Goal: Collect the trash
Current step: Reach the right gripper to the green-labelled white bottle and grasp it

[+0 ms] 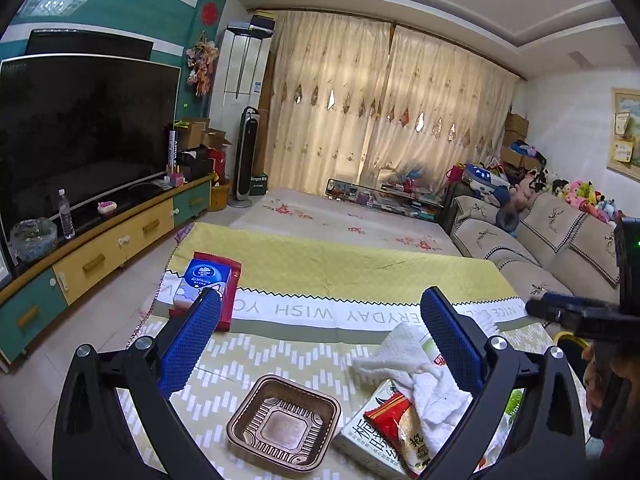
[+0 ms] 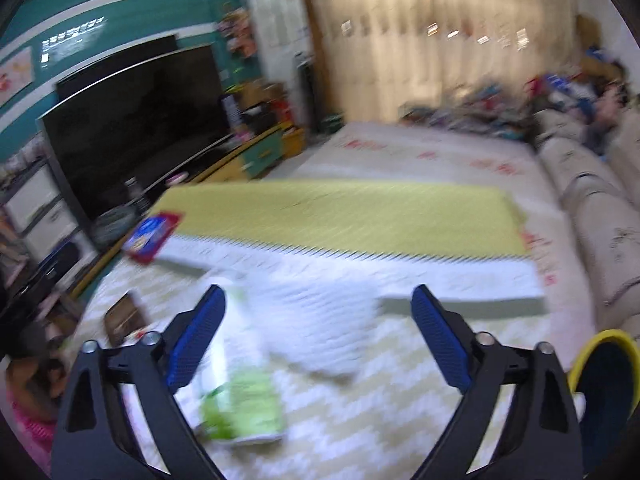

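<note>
My left gripper (image 1: 320, 320) is open and empty above the table. Below it lie a brown plastic tray (image 1: 284, 424), a crumpled white tissue (image 1: 416, 372), a red and yellow snack wrapper (image 1: 404, 424) and a white carton (image 1: 368, 440). A blue tissue pack on a red wrapper (image 1: 208, 280) lies at the table's far left. My right gripper (image 2: 318, 320) is open and empty over a white tissue (image 2: 320, 320) and a green and white bag (image 2: 240, 392). The right wrist view is blurred. The right gripper also shows in the left wrist view (image 1: 576, 312).
A yellow and white cloth covers the table (image 1: 340, 264). A yellow-rimmed bin (image 2: 604, 384) stands at the table's right side. A sofa (image 1: 540, 248) runs along the right. A TV on a cabinet (image 1: 80, 128) stands at the left.
</note>
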`<state>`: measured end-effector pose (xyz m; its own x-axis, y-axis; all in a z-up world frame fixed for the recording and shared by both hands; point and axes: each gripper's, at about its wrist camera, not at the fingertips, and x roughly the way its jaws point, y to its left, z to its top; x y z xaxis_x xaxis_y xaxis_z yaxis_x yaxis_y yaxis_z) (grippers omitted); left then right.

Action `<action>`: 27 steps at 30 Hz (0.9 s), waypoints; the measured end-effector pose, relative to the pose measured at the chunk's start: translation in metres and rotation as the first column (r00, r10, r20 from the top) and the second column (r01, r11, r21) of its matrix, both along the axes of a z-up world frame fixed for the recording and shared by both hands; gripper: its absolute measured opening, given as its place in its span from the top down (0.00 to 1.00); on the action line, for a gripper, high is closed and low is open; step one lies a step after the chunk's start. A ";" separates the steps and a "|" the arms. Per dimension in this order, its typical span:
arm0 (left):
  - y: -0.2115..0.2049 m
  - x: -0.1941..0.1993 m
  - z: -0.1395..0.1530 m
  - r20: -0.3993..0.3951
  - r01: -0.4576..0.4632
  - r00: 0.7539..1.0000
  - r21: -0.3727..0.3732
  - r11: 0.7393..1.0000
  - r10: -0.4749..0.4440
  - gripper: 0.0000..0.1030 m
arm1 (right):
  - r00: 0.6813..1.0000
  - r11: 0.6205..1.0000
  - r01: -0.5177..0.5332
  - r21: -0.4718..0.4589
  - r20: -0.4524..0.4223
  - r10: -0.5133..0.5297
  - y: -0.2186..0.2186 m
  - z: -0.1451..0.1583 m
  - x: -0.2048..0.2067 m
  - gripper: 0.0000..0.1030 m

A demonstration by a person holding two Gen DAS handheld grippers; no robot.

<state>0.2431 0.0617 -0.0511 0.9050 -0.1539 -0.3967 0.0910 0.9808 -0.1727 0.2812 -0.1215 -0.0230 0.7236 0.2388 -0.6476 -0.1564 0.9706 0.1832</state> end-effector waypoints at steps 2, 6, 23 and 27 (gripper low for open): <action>-0.002 -0.001 -0.001 0.004 0.001 1.000 0.008 1.000 -0.001 0.05 | 0.998 0.998 -0.052 -0.026 -0.030 0.052 0.014 -0.009 -0.005 0.22; -0.003 -0.003 0.001 0.016 0.003 1.000 0.009 1.000 -0.003 0.05 | 0.989 0.994 -0.110 -0.018 -0.100 0.108 0.025 -0.029 -0.010 0.24; -0.011 -0.006 -0.002 0.003 0.015 1.000 0.009 1.000 -0.015 0.05 | 0.964 0.982 -0.167 0.091 -0.194 0.182 0.042 -0.070 -0.011 0.31; -0.014 -0.007 -0.003 0.001 0.018 1.000 0.016 1.000 -0.018 0.05 | 0.959 0.976 -0.187 0.115 -0.196 0.207 0.042 -0.069 -0.013 0.47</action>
<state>0.2358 0.0474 -0.0539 0.9027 -0.1641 -0.3977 0.1091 0.9815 -0.1574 0.2678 -0.0793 -0.0921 0.5097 0.4304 -0.7450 -0.2918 0.9010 0.3210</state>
